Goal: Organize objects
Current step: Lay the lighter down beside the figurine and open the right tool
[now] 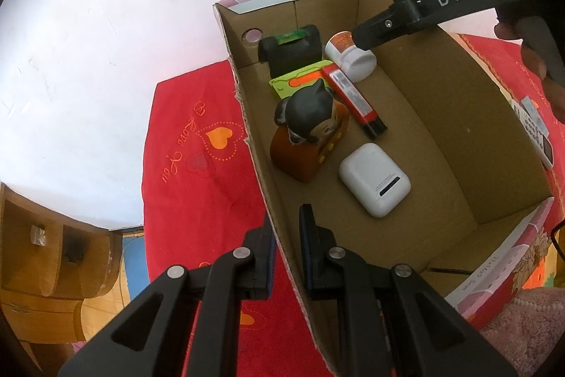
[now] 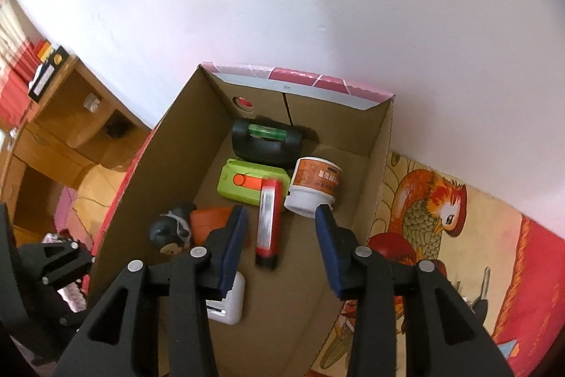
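An open cardboard box holds a white jar with an orange label, a red tube, a lime-green case, a black level, a dark-haired toy figure and a white earbud case. My left gripper is shut on the box's near left wall, one finger inside and one outside. My right gripper hangs open inside the box with nothing between its pads. The jar lies on its side just beyond its tips, and one of its fingers reaches down to it.
The box sits on a red embroidered cloth against a white wall. A white keypad device lies outside the box's right wall. Wooden shelves stand to the left. A phoenix-patterned cloth covers the surface right of the box.
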